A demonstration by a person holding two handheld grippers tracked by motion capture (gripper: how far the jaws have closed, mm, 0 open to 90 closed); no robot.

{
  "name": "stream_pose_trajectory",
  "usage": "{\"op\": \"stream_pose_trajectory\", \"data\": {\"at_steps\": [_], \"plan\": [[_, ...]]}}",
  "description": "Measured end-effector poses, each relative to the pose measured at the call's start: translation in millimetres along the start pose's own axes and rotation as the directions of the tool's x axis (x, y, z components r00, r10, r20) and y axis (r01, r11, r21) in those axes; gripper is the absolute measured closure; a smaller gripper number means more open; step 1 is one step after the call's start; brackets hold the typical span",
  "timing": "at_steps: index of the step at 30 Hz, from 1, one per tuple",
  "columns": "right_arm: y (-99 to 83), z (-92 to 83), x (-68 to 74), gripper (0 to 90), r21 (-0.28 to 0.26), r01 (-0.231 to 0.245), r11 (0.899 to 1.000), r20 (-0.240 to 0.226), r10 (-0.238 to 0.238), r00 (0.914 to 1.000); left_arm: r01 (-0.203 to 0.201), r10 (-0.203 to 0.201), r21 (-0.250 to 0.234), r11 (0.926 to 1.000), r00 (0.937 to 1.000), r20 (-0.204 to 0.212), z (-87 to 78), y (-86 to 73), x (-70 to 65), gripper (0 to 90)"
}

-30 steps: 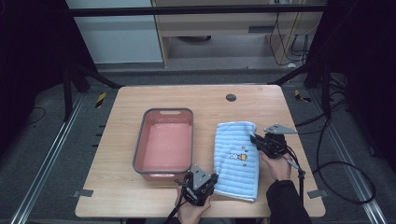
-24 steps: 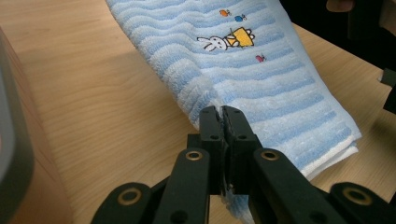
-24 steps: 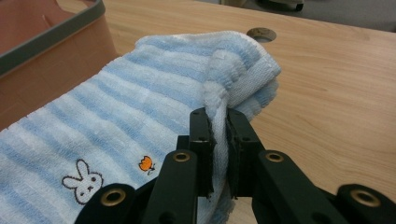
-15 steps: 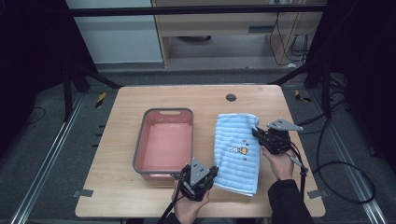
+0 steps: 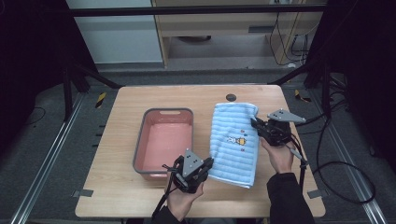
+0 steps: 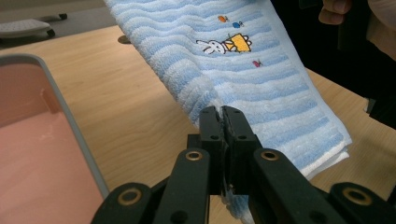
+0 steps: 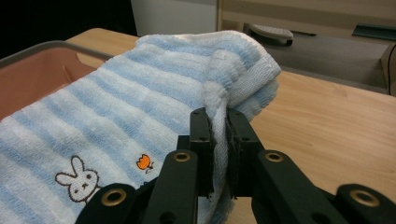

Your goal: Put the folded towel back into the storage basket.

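- Blue striped towel (image 5: pixel 236 142): centre-right of the high view, on the worktop (image 5: pixel 116 121), beside the pink tub (image 5: pixel 164 140).
- My left gripper (image 5: pixel 205 169): jaws pinching the towel's lower-left edge.
- My right gripper (image 5: pixel 256 125): jaws pinching its right edge.

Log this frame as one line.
left gripper: shut on blue striped terry towel near edge | right gripper: shut on far edge | pink plastic tub: empty, beside towel
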State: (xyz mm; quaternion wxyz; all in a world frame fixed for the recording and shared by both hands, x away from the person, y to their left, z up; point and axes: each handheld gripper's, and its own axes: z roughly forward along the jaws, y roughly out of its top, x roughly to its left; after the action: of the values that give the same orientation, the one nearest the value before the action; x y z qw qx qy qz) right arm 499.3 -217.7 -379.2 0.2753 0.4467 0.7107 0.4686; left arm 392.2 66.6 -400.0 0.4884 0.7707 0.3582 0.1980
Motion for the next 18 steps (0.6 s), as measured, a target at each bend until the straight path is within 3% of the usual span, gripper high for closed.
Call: {"op": "stream_pose_trajectory", "data": {"at_steps": [11,18], "plan": [[25.7,2.6,16.6,83.1,-0.032,0.033,0.999,-0.001,-0.033,0.9994,-0.008,0.007,-0.049,0.9988,0.9997,-0.022,-19.9,17.6,13.1,87.1],[47.7,7.3,29.7,83.1,-0.055,0.048,0.997,-0.012,-0.049,0.9987,0.011,-0.013,-0.075,0.9972,0.9994,-0.032,-31.7,23.1,25.4,87.1]]}}
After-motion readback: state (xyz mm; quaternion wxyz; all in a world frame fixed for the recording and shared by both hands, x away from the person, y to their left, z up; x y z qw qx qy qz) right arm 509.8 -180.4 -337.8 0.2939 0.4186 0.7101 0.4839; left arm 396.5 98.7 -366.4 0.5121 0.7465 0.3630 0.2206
